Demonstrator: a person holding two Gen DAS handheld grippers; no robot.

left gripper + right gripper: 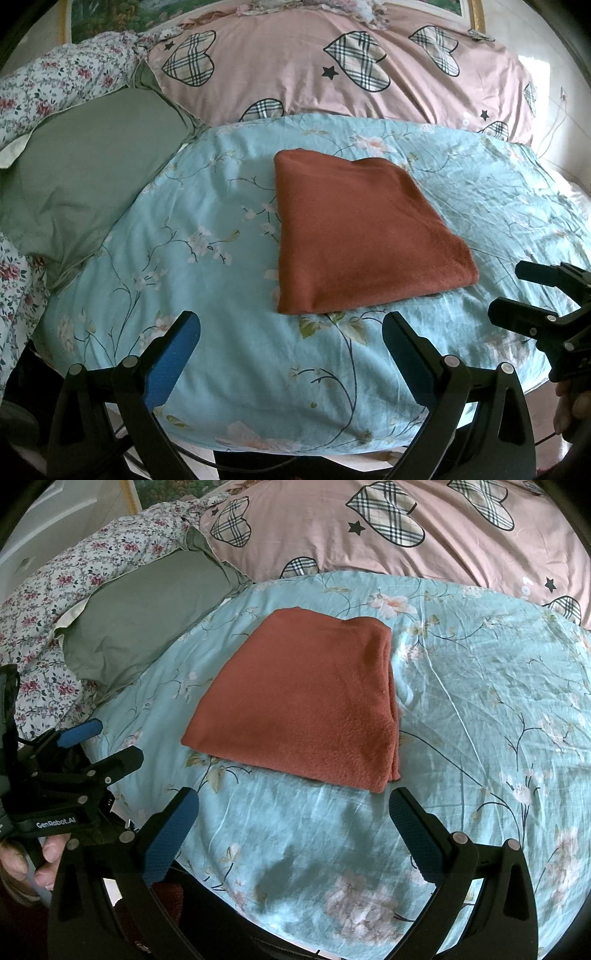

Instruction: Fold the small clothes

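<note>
A rust-red fleecy garment (364, 236), folded into a flat, roughly square packet, lies on the light blue floral quilt (207, 206) that covers the near part of the bed. In the right wrist view the same folded piece (306, 705) shows its stacked layered edges along its right side, while its top surface looks smooth and even.

The left claw (291, 325) hovers over the quilt just short of the packet's near edge, its two blue-padded fingers (173, 354) spread wide and pinching nothing. The right claw (293, 805) is likewise spread wide and empty, poised near the packet's near right corner without touching it. Each claw appears at the edge of the other's view: the right one at the far right of the left wrist view, the left one at the lower left of the right wrist view, where a hand (35, 864) grips its handle.

Beyond the quilt sits a pink cover printed with plaid hearts and black stars (295, 66). To the left rests a plain sage-green pillow (85, 173), with a white fabric patterned in small red flowers (55, 81) behind it.
</note>
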